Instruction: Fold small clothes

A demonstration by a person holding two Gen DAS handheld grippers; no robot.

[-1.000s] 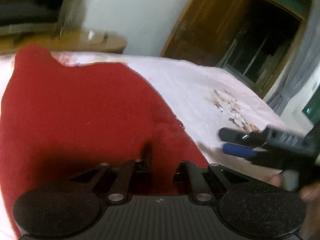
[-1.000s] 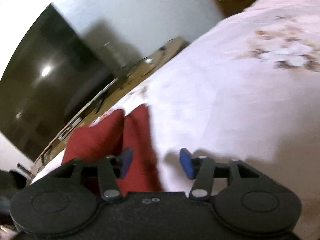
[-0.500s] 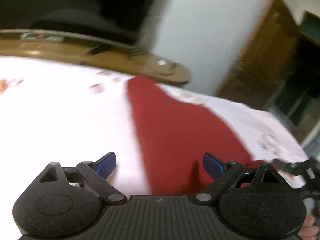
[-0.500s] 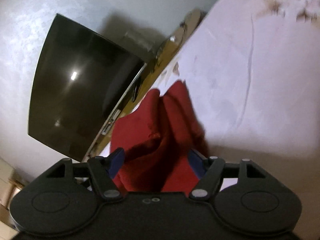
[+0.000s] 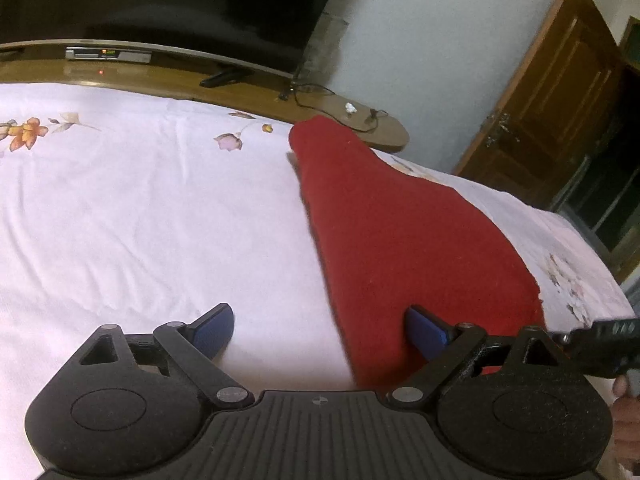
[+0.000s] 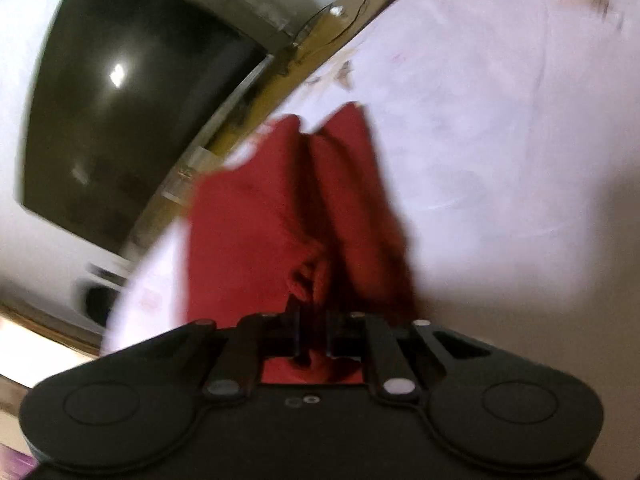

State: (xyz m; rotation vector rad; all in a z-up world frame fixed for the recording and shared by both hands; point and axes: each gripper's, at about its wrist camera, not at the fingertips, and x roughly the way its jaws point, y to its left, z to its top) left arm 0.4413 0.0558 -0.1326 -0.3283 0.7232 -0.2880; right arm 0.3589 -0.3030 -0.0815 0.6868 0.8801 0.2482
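A small red garment (image 5: pixel 400 240) lies on the white flowered bedsheet (image 5: pixel 140 208), its near end under my left gripper's right finger. My left gripper (image 5: pixel 320 330) is open and empty, jaws wide, straddling the garment's left edge. In the right wrist view the garment (image 6: pixel 256 216) is bunched with a deep fold down its middle. My right gripper (image 6: pixel 312 320) is shut on the near edge of the garment. The right gripper's body (image 5: pixel 604 344) shows at the right edge of the left wrist view.
A curved wooden TV bench (image 5: pixel 248 92) runs along the bed's far side, with a large dark TV (image 5: pixel 168 4), a set-top box (image 5: pixel 108 54) and cables. A brown wooden door (image 5: pixel 548 112) stands at the right. The TV also shows in the right view (image 6: pixel 128 92).
My left gripper let go of the red garment, opened wide and shifted left. My right gripper moved onto the garment's near edge and closed on it.
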